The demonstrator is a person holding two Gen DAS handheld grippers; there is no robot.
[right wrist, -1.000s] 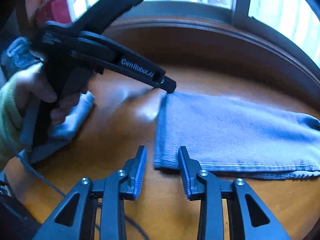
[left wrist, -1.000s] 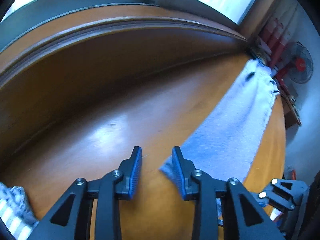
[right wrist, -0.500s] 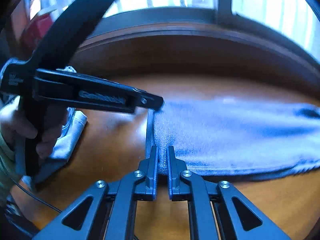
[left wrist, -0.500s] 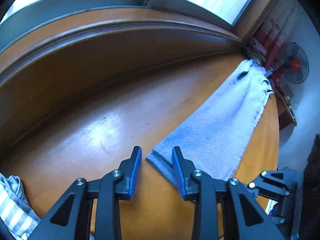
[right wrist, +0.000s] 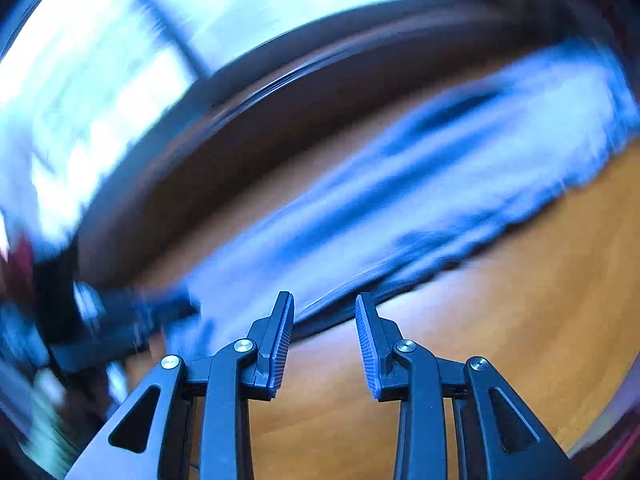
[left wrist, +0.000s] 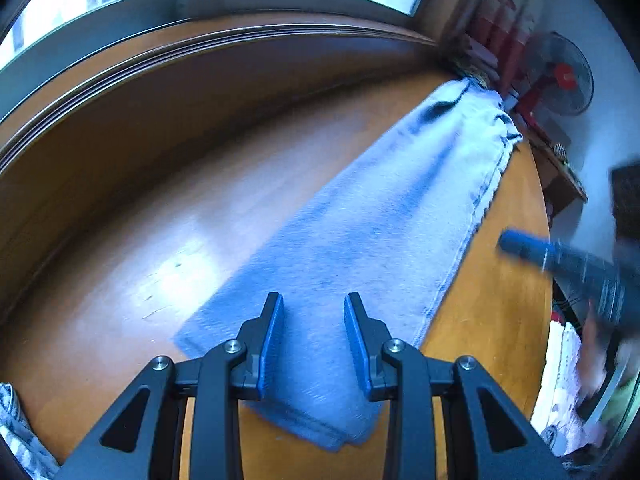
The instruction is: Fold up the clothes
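Observation:
A light blue cloth (left wrist: 380, 216), folded into a long strip, lies flat on the wooden table (left wrist: 140, 240) and runs away toward the far right. My left gripper (left wrist: 313, 300) hovers over its near end with the jaws apart, and the pads do not press the fabric. My right gripper (right wrist: 325, 300) is over bare wood just short of the cloth's (right wrist: 440, 176) long edge; its jaws are opening with nothing between them. The right wrist view is badly blurred. The right gripper's blurred tip (left wrist: 560, 256) shows at the right of the left wrist view.
A raised wooden ledge (left wrist: 200, 80) under a window borders the table's far side. A striped garment (left wrist: 16, 432) lies at the near left corner. A red fan (left wrist: 560, 76) stands beyond the table's right end, with pale fabric (left wrist: 560, 380) below that edge.
The left gripper slid right, from beside the cloth's corner to over its near end. The right gripper pinched the cloth's near edge, then opened, rolled and swung away along the cloth.

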